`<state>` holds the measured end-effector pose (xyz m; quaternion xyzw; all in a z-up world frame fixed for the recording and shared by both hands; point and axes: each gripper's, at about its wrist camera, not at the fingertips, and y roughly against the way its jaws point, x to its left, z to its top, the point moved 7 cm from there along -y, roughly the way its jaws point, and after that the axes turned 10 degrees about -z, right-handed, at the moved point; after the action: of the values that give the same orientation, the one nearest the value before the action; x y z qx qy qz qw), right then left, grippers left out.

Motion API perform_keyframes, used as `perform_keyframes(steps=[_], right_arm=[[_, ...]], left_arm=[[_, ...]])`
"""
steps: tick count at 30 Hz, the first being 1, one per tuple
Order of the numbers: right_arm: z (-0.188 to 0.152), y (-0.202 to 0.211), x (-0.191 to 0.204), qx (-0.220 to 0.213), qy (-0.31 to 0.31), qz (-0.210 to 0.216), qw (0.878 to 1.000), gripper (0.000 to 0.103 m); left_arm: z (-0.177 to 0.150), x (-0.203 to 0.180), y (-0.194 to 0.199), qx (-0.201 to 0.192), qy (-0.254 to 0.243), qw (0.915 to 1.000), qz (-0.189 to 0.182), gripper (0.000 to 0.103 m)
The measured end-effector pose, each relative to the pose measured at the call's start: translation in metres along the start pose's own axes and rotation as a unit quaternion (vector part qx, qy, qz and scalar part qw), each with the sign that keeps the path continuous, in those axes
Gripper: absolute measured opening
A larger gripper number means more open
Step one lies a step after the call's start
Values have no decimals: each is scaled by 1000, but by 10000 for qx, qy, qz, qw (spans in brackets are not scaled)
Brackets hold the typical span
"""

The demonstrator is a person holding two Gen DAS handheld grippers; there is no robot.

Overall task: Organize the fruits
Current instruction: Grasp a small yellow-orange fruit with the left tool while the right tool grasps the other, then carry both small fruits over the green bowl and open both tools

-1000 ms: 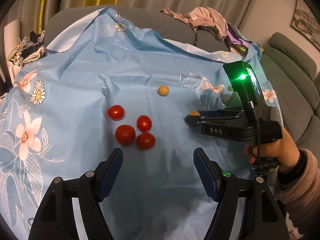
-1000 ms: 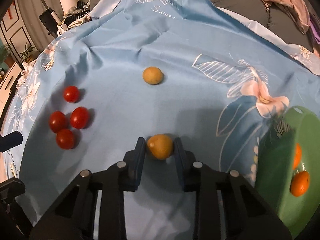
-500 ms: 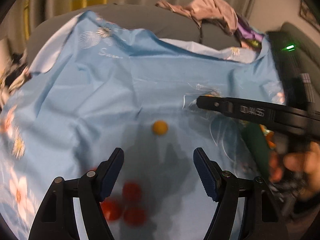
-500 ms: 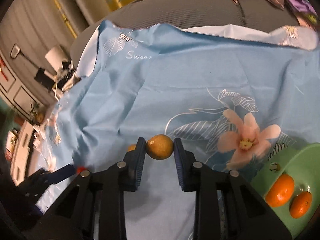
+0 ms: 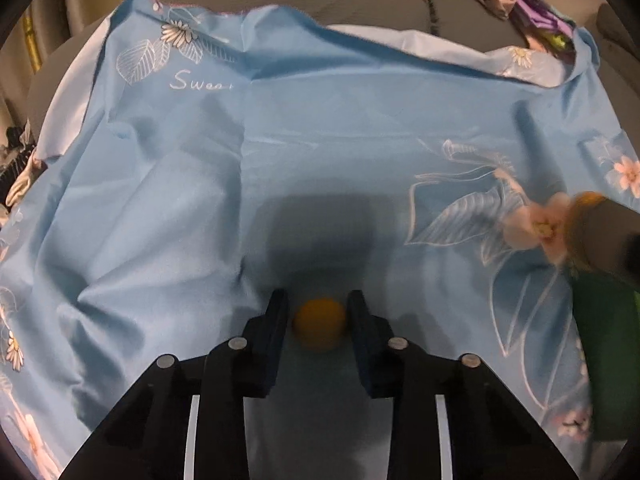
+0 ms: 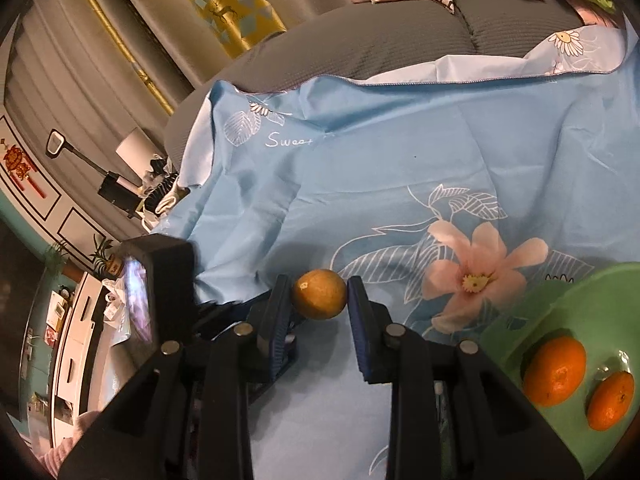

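A green plastic tray [image 6: 532, 320] with a raised rim sits at the lower right of the right wrist view, on the light blue floral cloth [image 6: 400, 184] that covers a grey sofa [image 6: 400, 40]. Two round orange mandarins lie in it, side by side and just apart: a larger one [image 6: 554, 370] to the left and a smaller one [image 6: 610, 400] to the right. In the left wrist view the same tray shows only as a dark green blur [image 5: 604, 360] at the right edge.

The right gripper [image 6: 319, 294] points down at a slant over the cloth, with the tray to its right. Its blue-padded fingers [image 6: 360, 308] are closed on a small yellow-brown round fruit [image 6: 319, 294], which is lifted clear of the cloth at the lower centre of that view. In the left wrist view this gripper is only a dark blur [image 5: 600, 236] at the right edge.

The left gripper [image 5: 318, 322] tilts steeply down at the cloth. Its fingers [image 5: 276, 320] are closing on a second small yellow-orange round fruit [image 5: 319, 322], blurred, at the lower centre of that view; the pads stand right at its two sides, and it appears to lie on the cloth in the gripper's shadow. From the right wrist view, the body of the left gripper [image 6: 168, 280] shows as a black block at the left, low beside the right gripper.
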<state>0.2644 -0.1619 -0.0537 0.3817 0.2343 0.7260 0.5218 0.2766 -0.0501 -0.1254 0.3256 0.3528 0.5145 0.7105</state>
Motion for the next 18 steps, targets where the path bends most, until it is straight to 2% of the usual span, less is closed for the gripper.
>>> perform_keyframes(steps=[4, 6, 13, 18], right_arm=[[-4, 11, 2, -62, 101, 2, 9999, 29], [-7, 19, 3, -103, 143, 16, 9998, 29], [-28, 48, 12, -220, 336, 15, 9992, 30], [-55, 70, 23, -212, 587, 10, 9980, 30]], left_arm=[[-2, 2, 3, 5, 94, 10000, -28, 27], [-6, 3, 12, 15, 243, 9996, -162, 27], [-29, -9, 85, -398, 122, 9980, -476, 27], [-52, -18, 127, -595, 54, 9971, -481, 27]])
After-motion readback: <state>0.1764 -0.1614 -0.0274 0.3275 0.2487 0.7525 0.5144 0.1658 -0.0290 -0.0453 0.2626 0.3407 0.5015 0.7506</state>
